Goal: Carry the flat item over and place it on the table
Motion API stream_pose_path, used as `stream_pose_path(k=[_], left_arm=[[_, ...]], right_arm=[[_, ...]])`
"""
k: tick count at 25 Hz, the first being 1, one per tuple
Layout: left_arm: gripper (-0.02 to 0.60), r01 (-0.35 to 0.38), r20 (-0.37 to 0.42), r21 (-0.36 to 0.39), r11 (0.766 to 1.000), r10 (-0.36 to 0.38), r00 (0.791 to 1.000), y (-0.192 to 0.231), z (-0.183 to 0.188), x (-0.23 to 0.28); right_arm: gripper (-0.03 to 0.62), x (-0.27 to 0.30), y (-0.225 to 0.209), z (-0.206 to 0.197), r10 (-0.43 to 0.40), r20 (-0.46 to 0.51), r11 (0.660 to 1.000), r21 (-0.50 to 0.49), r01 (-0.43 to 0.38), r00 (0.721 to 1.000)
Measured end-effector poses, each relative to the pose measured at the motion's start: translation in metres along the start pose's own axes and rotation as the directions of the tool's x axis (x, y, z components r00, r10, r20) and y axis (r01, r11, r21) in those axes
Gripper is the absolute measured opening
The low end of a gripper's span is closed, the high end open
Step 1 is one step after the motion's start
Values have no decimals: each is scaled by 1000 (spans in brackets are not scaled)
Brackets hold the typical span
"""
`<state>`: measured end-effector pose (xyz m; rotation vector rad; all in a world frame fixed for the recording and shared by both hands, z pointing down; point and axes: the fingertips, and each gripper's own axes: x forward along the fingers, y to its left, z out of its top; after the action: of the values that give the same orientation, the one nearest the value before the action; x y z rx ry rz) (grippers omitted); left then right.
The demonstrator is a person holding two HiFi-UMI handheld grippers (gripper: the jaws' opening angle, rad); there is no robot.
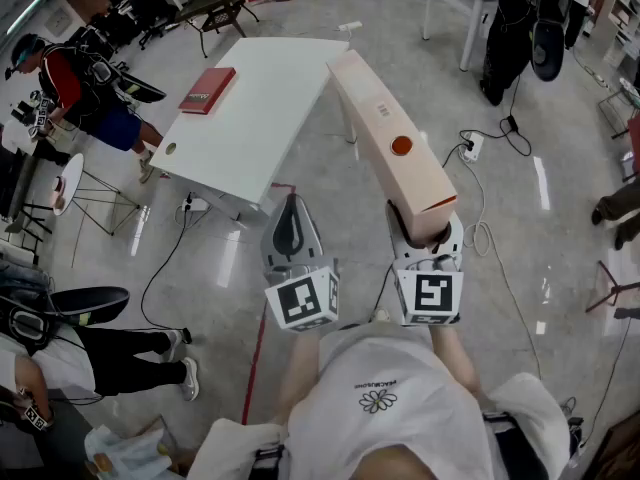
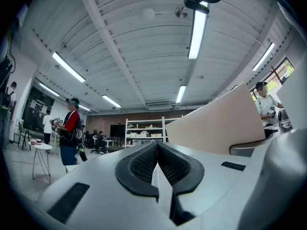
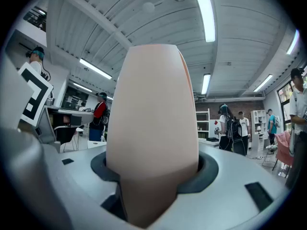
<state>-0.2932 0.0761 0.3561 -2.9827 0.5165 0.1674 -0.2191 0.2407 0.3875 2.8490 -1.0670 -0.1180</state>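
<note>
We are carrying the flat box (image 1: 392, 146) level toward the table (image 1: 262, 108), right gripper (image 1: 427, 236) clenched on its end, left gripper (image 1: 291, 226) closed empty.

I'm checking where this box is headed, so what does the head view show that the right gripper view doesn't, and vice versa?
Only the head view: the white table ahead with a red book on it, and a power strip on the floor. Only the right gripper view: the ceiling lights overhead. Both: the long pink box clamped at its near end in the right gripper.
</note>
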Motion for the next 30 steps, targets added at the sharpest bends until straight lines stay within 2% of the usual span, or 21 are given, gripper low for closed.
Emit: stream_pose_path(k=[12,18,23,30], left_arm=[[18,-28,-23,-12,1000,28,999,3,-10,3],[18,-18,-27,-8,1000,18,999,-7,-12,6],[18,-12,-31,-12,1000,12,999,-15,-17,9],[18,-11,-30,0,1000,11,999,-16,-12,13]], right_arm=[[285,2,-10,-6,-4,-3,1000,8,4,1000],[285,0,-25,-12,-20,-4,997,73,20,1000],[285,-3,-35,-18,-32,-5,998,54,32,999],[285,0,-42,-20,-50,-21,996,78,51,999]])
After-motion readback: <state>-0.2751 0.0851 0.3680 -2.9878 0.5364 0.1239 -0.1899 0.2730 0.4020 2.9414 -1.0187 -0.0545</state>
